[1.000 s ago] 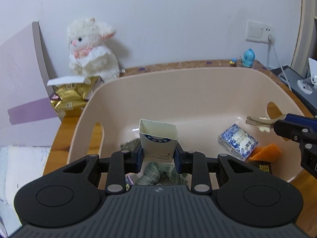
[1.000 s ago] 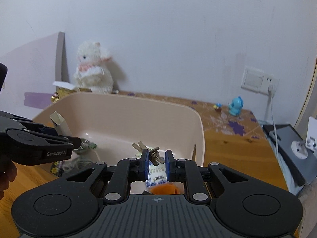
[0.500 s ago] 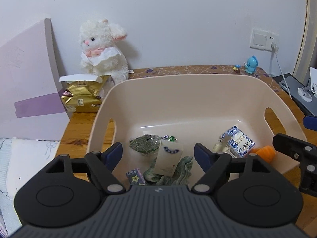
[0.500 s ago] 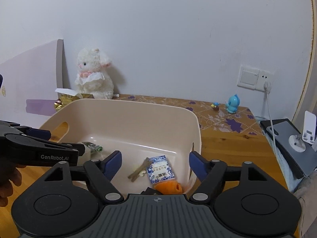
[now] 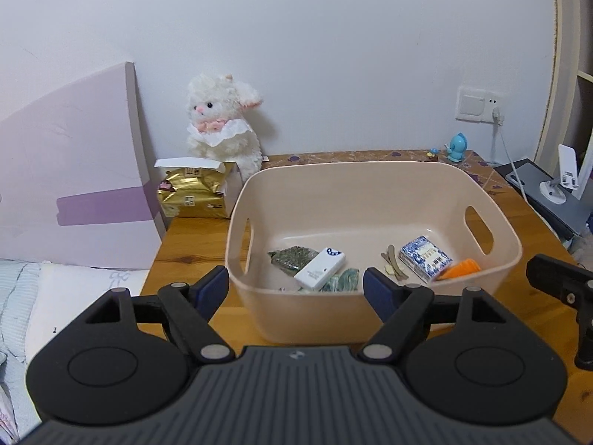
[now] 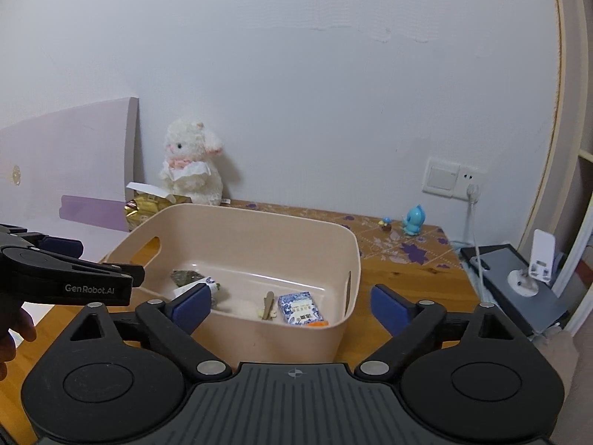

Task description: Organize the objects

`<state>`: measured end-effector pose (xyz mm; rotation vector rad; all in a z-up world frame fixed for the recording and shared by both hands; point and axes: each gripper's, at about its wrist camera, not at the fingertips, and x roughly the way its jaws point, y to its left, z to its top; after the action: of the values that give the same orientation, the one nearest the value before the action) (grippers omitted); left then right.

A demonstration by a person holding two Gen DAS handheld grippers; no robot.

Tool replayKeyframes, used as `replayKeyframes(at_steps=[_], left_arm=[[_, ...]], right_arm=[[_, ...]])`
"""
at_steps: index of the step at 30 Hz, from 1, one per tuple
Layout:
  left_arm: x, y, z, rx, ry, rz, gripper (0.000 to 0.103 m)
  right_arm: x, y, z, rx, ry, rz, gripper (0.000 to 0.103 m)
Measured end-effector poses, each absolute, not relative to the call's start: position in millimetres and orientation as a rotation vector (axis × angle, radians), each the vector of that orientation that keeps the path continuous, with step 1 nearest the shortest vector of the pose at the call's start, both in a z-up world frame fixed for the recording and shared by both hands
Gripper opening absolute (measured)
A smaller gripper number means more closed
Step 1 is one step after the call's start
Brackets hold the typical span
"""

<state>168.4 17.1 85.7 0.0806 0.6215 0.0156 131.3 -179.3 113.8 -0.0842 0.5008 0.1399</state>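
Note:
A beige bin [image 5: 370, 168] stands on the wooden table. On its floor lie a white box with a blue logo [image 5: 319, 269], a green patterned pouch [image 5: 292, 257], a greenish cloth [image 5: 343, 282], a wooden clip [image 5: 393, 261], a blue-and-white box [image 5: 425, 259] and an orange item [image 5: 461, 269]. My left gripper [image 5: 296, 289] is open and holds nothing, just short of the bin's near wall. My right gripper [image 6: 291, 307] is open too, held back from the bin [image 6: 259, 217]. From that side the clip [image 6: 267, 302] and blue-and-white box [image 6: 300, 307] show; a finger hides part of the white box [image 6: 207, 282].
A white plush rabbit [image 5: 220, 126] and a gold bag [image 5: 192, 193] sit behind the bin on the left, beside a leaning purple board [image 5: 70, 185]. A blue figurine [image 5: 457, 146] and a plugged-in cable are at back right. A dark device [image 5: 548, 196] lies right, bedding [image 5: 55, 296] left.
Both grippers opened and pulled back and up from the bin. The white box left the left gripper and the clip left the right one; both now lie in the bin.

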Motion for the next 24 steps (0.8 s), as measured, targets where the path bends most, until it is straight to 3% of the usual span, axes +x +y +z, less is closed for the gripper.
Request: replayKeyframes(at_steps=[24], left_arm=[[39,15,100,0.092,0.564,-0.018,0.081]], right_arm=[[22,-192,125,-0.051,0.491,0.166,0.101]])
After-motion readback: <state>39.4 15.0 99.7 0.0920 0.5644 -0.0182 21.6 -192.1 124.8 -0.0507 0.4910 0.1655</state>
